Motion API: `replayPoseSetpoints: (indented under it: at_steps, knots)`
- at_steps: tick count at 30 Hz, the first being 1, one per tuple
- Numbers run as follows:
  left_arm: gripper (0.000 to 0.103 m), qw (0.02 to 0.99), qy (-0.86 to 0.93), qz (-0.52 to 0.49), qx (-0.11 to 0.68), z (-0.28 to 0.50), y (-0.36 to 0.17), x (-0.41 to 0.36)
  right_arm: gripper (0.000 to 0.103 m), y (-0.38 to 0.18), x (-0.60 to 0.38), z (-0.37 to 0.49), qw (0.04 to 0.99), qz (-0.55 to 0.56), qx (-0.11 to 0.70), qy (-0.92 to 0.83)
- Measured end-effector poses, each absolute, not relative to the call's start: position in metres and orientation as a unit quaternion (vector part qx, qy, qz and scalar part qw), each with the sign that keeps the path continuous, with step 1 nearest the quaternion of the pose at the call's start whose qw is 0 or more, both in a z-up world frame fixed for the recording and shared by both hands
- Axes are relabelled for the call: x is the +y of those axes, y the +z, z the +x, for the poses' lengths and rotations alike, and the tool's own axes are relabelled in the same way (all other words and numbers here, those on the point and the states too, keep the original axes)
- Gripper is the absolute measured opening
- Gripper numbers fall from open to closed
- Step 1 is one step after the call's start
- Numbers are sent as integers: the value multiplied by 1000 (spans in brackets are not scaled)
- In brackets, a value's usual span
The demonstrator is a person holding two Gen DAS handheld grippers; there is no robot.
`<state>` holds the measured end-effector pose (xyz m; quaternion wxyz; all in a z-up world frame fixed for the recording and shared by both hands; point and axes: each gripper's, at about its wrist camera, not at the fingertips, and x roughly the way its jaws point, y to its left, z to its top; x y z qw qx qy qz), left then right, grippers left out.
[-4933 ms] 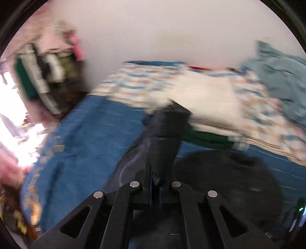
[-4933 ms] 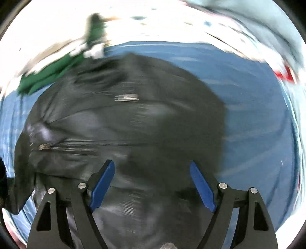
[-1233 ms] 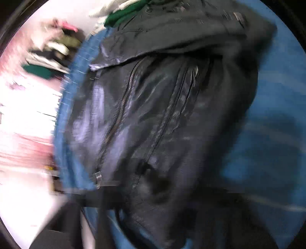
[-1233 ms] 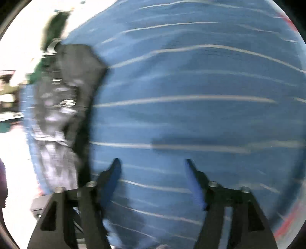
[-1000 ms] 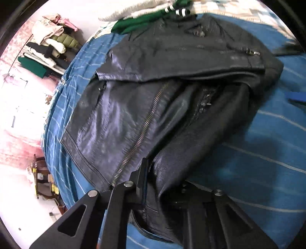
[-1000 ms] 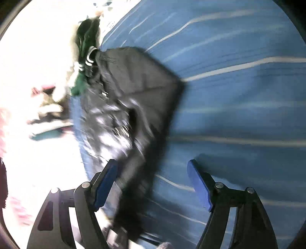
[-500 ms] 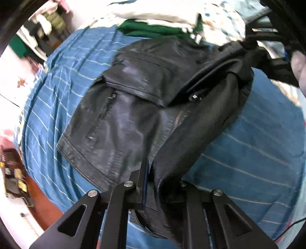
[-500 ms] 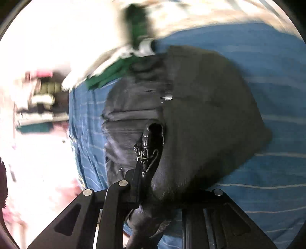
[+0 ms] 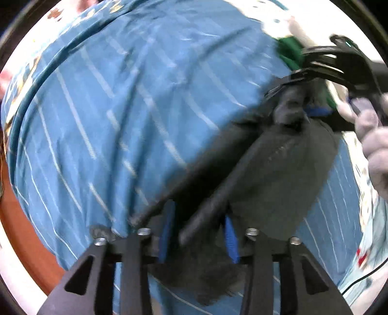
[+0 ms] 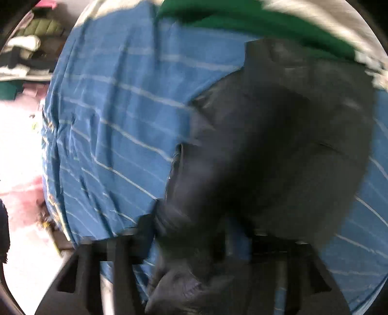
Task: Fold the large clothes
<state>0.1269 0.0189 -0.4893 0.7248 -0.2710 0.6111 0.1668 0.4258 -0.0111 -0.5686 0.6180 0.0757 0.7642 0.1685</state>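
A black leather jacket [image 9: 278, 164] lies on the blue striped bedspread [image 9: 121, 109], folded over into a narrower bundle. My left gripper [image 9: 197, 232] has its blue pads partly apart with a thick fold of the jacket between them. My right gripper [image 9: 308, 97] shows in the left wrist view at the jacket's far end, with jacket edge between its fingers. In the blurred right wrist view the jacket [image 10: 278, 150] fills the right half and covers the right gripper's fingers [image 10: 194, 242].
A green garment [image 10: 242, 21] and a pale folded pile lie at the head of the bed. The bed's left edge [image 10: 48, 157] drops to the floor. Stacked clothes [image 10: 31, 46] stand beyond it. A patterned cloth [image 9: 373, 230] lies on the right.
The open side of the jacket has been swung over to the right, so bare bedspread now shows on the left. Both grippers moved with it; the left jaws have widened slightly.
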Motion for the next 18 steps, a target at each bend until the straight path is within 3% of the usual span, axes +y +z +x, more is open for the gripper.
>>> replayPoseSetpoints:
  at_steps: [2,4,6,11,15,18]
  knots:
    - [39,722,180,-287,604,122,-493,34,73,-570,-6,432,604,103,759,221]
    - [50,722,198,-297,593,114,-494,45,74,-549,-23,435,600,145,730,291]
    - [87,721,215,-293,590,109,-496,45,80,-531,-58,439,616,166,709,301]
    - [88,708,233,-249,618,115,-519,26,81,-527,-222,460,709,181,669,130]
    - [93,698,242,-218,638,117,-557,13,81,-590,-296,476,664,287,680,116]
    - [97,698,242,-211,640,120,-562,13,81,-646,-300,496,616,360,674,191]
